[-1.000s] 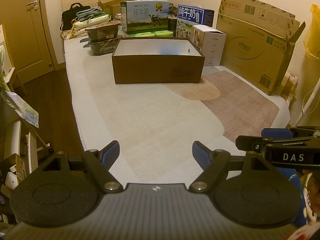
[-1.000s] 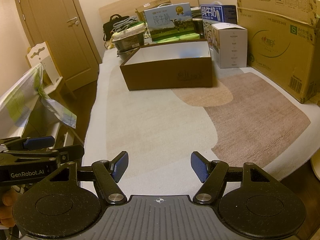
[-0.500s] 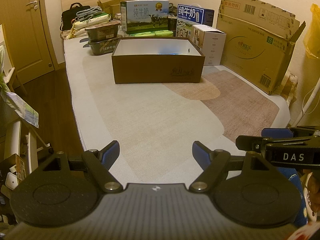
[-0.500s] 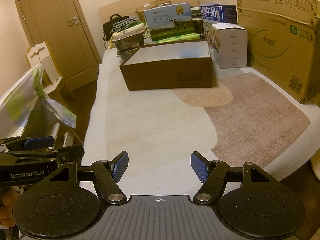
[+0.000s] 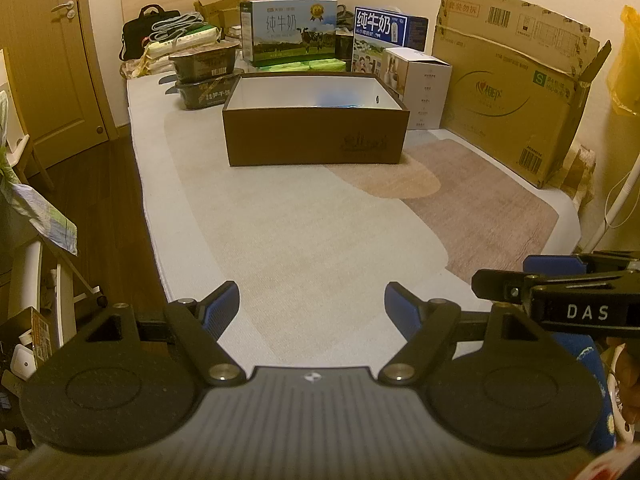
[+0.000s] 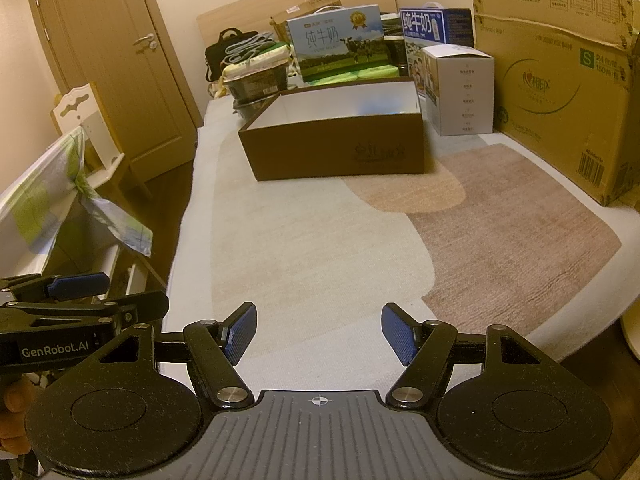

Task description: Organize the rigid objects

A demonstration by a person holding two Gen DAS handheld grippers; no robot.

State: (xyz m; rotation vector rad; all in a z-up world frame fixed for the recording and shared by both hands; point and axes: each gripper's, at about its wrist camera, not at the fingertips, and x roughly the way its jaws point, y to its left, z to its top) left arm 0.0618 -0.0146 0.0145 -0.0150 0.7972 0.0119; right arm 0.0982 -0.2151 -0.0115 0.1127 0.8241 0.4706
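The left claw [image 5: 312,310] hangs low over the near end of a pale rug [image 5: 320,224], its blue-padded fingers [image 5: 224,308] spread wide with nothing between them. The right claw [image 6: 318,334] is in the same state: fingers spread apart, holding nothing, hovering over the near edge of the same rug [image 6: 320,240]. The two claws sit side by side; the right one shows at the right edge of the left wrist view [image 5: 556,276], and the left one shows at the left edge of the right wrist view [image 6: 76,288].

Well ahead of both claws, near the far end of the rug, stands an open brown box [image 5: 316,136] with a white inside; its floor is mostly hidden by the front wall. In the right wrist view the box [image 6: 340,148] sits a little left of centre.

Behind the box stand two milk cartons [image 5: 290,30], one light with a cow picture and one dark blue. Just right of the box stands a white carton [image 5: 424,88], and further right a large cardboard box [image 5: 516,96] with open flaps leans along the wall. Left of the brown box sit two stacked dark trays [image 5: 204,80], with folded items and a black bag [image 5: 144,36] behind them. A wooden door [image 6: 108,60] stands at the left.
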